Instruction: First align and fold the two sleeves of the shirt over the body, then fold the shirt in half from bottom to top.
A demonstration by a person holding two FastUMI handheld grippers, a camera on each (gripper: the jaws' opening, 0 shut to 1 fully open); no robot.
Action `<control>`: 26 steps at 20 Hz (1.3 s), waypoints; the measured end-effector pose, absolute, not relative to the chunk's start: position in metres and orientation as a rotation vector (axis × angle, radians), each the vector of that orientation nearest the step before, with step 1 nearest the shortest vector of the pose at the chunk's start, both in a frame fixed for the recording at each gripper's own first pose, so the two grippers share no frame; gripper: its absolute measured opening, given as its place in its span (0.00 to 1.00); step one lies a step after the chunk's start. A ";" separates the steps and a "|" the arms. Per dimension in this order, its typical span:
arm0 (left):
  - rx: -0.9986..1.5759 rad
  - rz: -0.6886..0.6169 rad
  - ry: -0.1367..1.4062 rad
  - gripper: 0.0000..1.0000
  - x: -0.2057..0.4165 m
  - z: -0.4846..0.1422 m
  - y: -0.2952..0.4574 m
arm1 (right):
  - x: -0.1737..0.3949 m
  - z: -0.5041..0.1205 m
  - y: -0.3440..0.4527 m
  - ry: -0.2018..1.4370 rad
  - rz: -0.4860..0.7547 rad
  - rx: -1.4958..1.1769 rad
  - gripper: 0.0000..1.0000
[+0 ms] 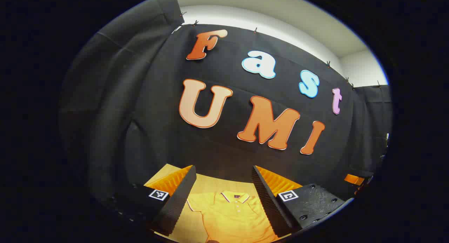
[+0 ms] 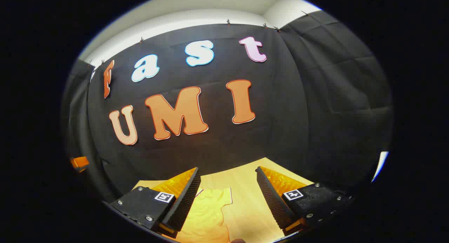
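A yellow polo shirt [image 1: 233, 215] lies flat on the wooden table [image 1: 207, 185], its collar toward the booth wall. In the left gripper view it sits between and beyond the fingers of my left gripper [image 1: 222, 201], which is open and holds nothing. In the right gripper view, one short sleeve of the shirt [image 2: 210, 209] lies spread out on the table, just beside the left finger. My right gripper [image 2: 228, 201] is open too, held above the bare table [image 2: 245, 201] to the right of that sleeve. Both grippers are raised and apart from the cloth.
The black cloth wall stands close behind the table's far edge [image 2: 228, 171]. An orange object [image 2: 80, 162] shows at the far left of the right gripper view, and another orange object [image 1: 354, 179] at the far right of the left gripper view.
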State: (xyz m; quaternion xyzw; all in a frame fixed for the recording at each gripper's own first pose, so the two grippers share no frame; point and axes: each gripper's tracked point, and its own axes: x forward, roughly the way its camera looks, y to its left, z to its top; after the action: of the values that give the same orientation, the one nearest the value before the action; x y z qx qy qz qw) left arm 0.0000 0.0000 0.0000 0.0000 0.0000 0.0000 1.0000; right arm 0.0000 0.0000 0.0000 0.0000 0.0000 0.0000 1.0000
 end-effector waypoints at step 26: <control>0.244 0.185 -0.058 0.97 0.122 0.005 -0.048 | 0.173 -0.026 0.014 0.078 0.112 -0.076 0.98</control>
State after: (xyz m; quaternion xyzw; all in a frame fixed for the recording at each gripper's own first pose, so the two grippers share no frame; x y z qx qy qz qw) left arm 0.1221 -0.0480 0.0048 0.1216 -0.0286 0.0921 0.9879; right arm 0.1732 0.0138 -0.0258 -0.0380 0.0391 0.0558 0.9970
